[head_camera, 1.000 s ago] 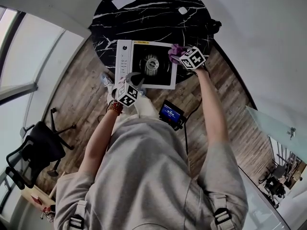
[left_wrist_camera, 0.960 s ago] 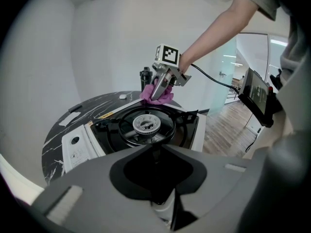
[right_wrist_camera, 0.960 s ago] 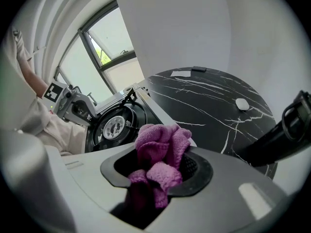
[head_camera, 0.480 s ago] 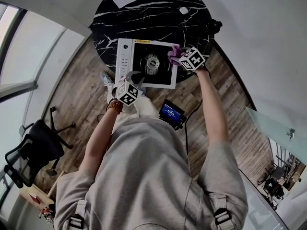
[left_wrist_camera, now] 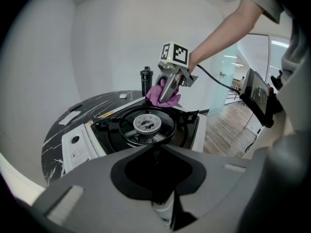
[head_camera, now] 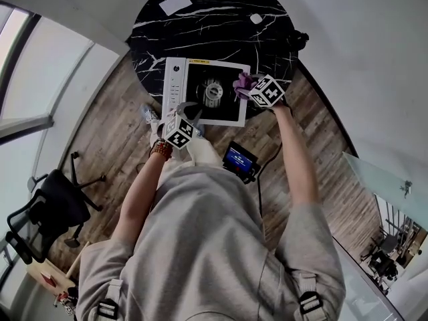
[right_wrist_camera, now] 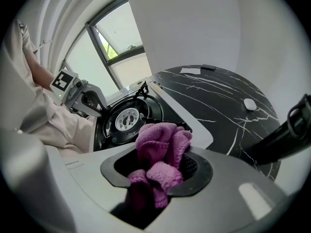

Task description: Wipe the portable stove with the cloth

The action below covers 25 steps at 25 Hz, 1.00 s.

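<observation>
Your right gripper (right_wrist_camera: pixel 160 176) is clamped on the bunched purple cloth (right_wrist_camera: pixel 163 142), down at the right rim of the portable stove (head_camera: pixel 175 79), which sits by the near edge of the round table (head_camera: pixel 200 19). The left gripper (left_wrist_camera: pixel 155 152) hangs over the stove's near-left side, jaws pretty much together, nothing visibly in them. I'd press the cloth flatter, drag along the rim, then circle the burner (left_wrist_camera: pixel 147 124). The pan supports will probably snag it.

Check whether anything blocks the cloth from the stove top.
Nothing visible does. The right tongs hold the cloth at the right edge of the stove; the left tongs sit at its near left corner, aside.
</observation>
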Available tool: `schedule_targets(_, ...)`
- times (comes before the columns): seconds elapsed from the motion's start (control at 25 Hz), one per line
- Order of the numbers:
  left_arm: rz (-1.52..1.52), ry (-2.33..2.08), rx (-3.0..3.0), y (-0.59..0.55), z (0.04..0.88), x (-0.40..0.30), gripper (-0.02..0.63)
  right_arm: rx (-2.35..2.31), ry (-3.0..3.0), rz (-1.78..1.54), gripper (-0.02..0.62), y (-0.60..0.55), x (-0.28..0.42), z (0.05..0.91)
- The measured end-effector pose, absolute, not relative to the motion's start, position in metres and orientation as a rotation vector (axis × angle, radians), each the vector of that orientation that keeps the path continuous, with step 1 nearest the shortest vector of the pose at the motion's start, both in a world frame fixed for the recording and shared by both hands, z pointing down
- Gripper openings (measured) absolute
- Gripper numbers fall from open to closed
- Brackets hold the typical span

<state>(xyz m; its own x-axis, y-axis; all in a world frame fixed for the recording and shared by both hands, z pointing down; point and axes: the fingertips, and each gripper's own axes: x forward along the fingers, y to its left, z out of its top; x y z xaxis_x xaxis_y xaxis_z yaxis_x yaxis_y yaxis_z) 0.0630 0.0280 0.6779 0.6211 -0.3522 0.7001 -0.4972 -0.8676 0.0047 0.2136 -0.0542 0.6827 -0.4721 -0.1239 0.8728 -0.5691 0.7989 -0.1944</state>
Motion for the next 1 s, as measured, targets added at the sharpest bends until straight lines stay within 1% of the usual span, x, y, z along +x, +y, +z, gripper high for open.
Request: schedule_targets(1.0,1.098,-0.694,2.629,0.027,0.680,0.062,0.040,0.475,-2.035,0.519,0.178,-0.022,0.205,0.682)
